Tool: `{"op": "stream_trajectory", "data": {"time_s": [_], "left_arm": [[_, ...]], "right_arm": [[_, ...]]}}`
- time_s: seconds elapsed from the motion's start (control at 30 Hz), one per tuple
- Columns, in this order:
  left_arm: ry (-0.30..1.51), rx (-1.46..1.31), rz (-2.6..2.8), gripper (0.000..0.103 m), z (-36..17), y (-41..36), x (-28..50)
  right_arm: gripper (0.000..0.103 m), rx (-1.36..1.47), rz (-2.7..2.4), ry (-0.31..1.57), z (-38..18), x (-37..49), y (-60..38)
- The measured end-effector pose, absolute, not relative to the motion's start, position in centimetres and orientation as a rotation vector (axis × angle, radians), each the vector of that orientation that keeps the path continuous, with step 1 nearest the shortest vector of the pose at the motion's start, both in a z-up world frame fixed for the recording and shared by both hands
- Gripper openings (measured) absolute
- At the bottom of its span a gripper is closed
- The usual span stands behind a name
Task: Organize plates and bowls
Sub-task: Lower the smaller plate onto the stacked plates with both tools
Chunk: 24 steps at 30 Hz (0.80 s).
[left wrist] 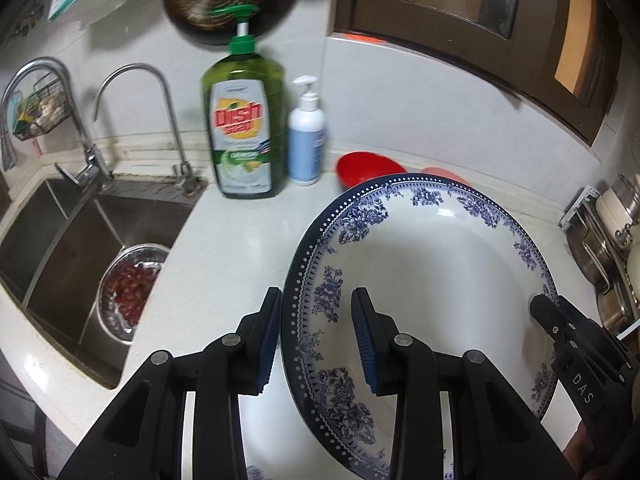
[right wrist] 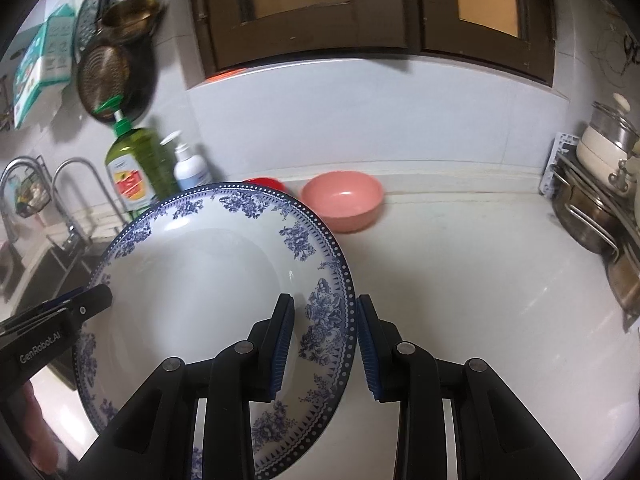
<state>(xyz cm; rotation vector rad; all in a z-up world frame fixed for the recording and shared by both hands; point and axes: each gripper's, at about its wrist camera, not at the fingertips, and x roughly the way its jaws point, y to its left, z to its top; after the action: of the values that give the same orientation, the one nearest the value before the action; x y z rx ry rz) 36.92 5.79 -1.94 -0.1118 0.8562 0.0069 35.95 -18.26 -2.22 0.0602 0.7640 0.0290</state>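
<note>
We count one large plate (left wrist: 432, 264), two bowls, two pump bottles, two faucets and two grippers. The plate is round, glossy white ceramic with a dotted dark blue rim and blue flower clusters, and it sits tilted above the white counter (right wrist: 460, 280), its far edge raised.

Our left gripper (left wrist: 316, 340) straddles the plate's left rim: one ribbed blue pad lies outside the rim and the other over the plate's face, the jaws set fairly wide with a gap at the inner pad, so we cannot tell whether they grip. Our right gripper (right wrist: 325, 346) straddles the right rim the same way, jaws also fairly wide, and again we cannot tell if it is holding. Under the plate, at the near edge, a second blue-patterned rim (right wrist: 196, 456) peeks out.

Far behind the plate, against the tiled wall, sit a red bowl (left wrist: 368, 166) and a pink bowl (right wrist: 342, 200), both smooth and round, just beside each other. To the left stand a green soap bottle (left wrist: 242, 140) and a smaller white bottle (left wrist: 306, 140), close together. Farther left, two curved metal faucets (left wrist: 136, 80) arch over a steel sink (left wrist: 60, 240), where a metal colander (left wrist: 132, 284) holds red pieces. Steel pots (right wrist: 592, 216) stack on a rack at far right.
</note>
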Motion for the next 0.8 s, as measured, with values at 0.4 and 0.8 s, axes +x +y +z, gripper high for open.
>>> {"op": "stream_trajectory", "data": {"time_s": [0.4,0.8], "left_arm": [[0.903,-0.105,0.027,0.035,-3.8,11.1,33.8],[0.993,-0.085,0.013,0.035,-7.7,12.9,32.7]], "right_arm": [[0.033,0.047,0.052,0.808,-4.1,32.9,-11.9],[0.033,0.048,0.051,0.888,-7.4,31.4,-9.3]]}}
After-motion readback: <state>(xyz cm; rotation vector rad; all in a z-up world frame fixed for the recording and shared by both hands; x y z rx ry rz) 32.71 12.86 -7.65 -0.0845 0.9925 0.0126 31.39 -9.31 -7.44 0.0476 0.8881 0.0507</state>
